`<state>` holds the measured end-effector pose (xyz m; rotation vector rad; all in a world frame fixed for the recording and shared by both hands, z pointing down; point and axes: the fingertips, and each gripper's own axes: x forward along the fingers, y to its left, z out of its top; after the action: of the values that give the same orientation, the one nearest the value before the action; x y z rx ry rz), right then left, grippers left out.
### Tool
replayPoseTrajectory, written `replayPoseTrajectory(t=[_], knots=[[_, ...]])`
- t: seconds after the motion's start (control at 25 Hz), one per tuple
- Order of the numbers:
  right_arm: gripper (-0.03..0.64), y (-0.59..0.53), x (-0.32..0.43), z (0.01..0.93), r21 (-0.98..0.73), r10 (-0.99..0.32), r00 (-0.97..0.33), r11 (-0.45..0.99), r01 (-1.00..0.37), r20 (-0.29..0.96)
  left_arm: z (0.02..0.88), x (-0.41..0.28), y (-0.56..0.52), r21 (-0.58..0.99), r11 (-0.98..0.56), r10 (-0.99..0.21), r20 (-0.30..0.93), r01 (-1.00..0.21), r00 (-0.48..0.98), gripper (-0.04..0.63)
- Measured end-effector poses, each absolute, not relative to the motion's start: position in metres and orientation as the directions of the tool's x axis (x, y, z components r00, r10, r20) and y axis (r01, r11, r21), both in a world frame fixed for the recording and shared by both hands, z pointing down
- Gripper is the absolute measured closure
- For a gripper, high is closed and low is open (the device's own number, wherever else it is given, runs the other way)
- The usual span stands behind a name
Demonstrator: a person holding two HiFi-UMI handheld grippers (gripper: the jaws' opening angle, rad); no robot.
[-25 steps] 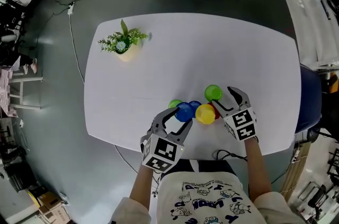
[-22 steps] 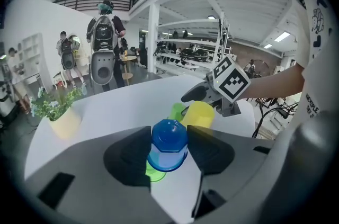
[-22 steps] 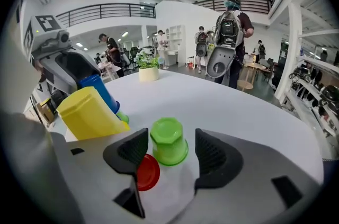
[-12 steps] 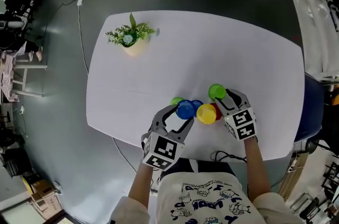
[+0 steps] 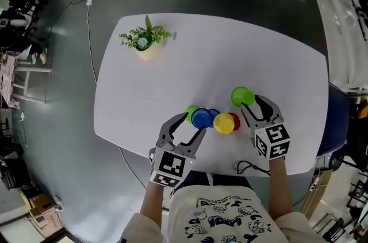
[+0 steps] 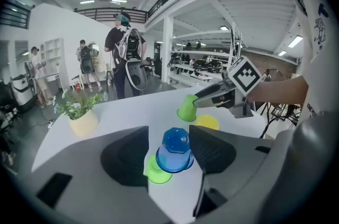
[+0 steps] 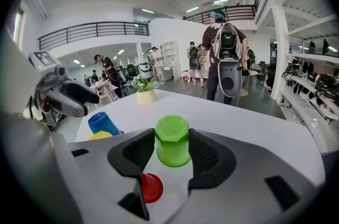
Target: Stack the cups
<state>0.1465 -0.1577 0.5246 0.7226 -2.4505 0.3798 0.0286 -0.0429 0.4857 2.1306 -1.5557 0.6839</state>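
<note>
Green cup (image 7: pixel 172 139), upside down, is sitting clamped in the right hand-held gripper (image 5: pixel 250 104), whose jaws have just been closing; the blue cup (image 5: pixel 200 118) is waiting to its left.

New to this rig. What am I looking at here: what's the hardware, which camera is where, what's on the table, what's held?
No robot arm: a person holds a two-jaw gripper in each hand. The head view is from a camera on the person's head, looking down. The other two come from a camera on each gripper, looking along its jaws. On the table stand a potted plant and a cluster of cups: a blue cup, a yellow cup, a red cup and a green cup beside the blue one. The right gripper is shut on a second green cup; its jaws have just been closing. The left gripper has the blue cup between its jaws, which have just been opening; a gap shows beside the cup, so it doesn't look gripped.
</note>
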Motion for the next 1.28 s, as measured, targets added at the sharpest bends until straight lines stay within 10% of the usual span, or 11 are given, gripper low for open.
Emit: replayPoseTrajectory(t=[0.76,1.28], knots=[[0.403,-0.054,0.103,0.418,-0.13,-0.325,-0.745,0.867,-0.48,0.583,0.455,-0.034,-0.015,-0.068,-0.171,-0.827,0.553,-0.983,0.105,0.555],[0.4,-0.031,0.085,0.435,-0.104,-0.315,-0.702,0.869,-0.484,0.639,0.454,-0.057,0.016,-0.044,-0.131,-0.836,0.541,-0.99,0.086,0.563]])
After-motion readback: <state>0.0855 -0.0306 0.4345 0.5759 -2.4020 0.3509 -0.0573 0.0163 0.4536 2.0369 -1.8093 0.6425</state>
